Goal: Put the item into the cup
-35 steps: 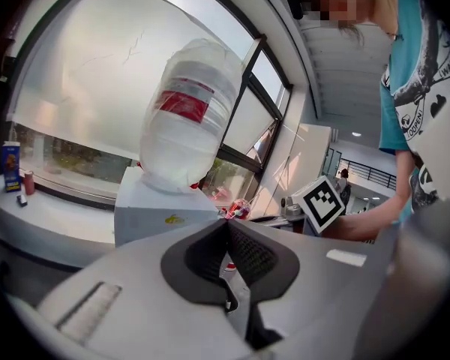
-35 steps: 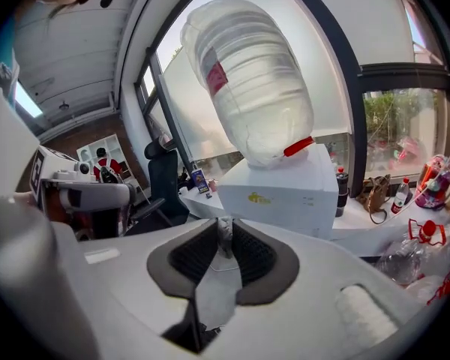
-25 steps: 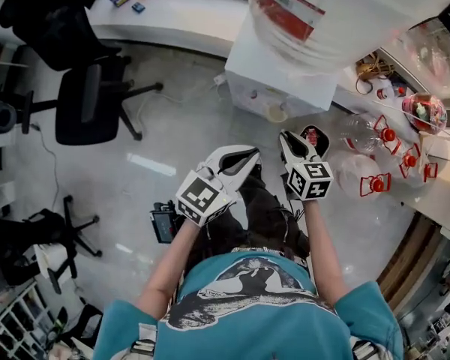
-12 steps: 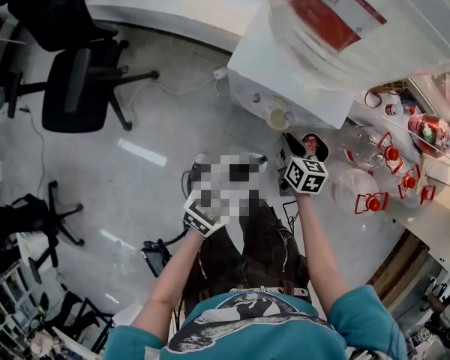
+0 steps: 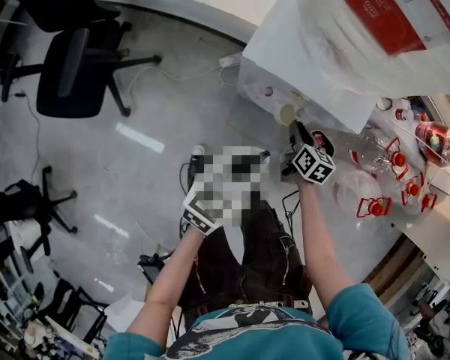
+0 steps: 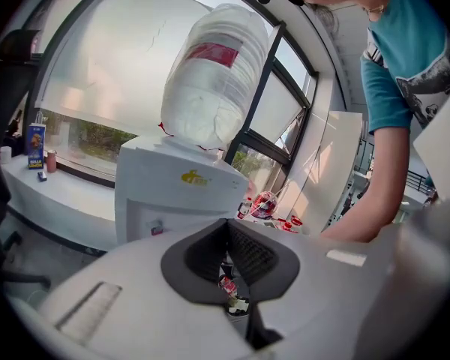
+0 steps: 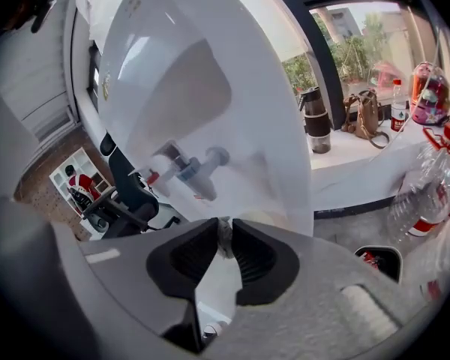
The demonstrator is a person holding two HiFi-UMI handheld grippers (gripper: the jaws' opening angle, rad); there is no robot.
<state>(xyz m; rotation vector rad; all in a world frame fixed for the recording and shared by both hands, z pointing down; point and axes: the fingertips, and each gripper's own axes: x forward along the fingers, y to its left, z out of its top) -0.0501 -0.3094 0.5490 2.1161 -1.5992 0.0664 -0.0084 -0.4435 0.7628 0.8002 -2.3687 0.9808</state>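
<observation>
Since a second ago the cup (image 5: 287,114) has gone further out on a stretched right arm, and the left gripper (image 6: 226,226) has dropped back toward the body. The cup is pinched by its near rim in the right gripper (image 7: 223,232), whose jaws stand almost together on it. It hangs at the front of the dispenser (image 5: 285,51), below the taps (image 7: 199,169). The left gripper's jaws meet at the tips, empty. No separate item shows; water seems the likely fill. A thin rim hold may let the cup tip or slide as it gains weight. If it sits off-line from the spout, the stream would miss.
</observation>
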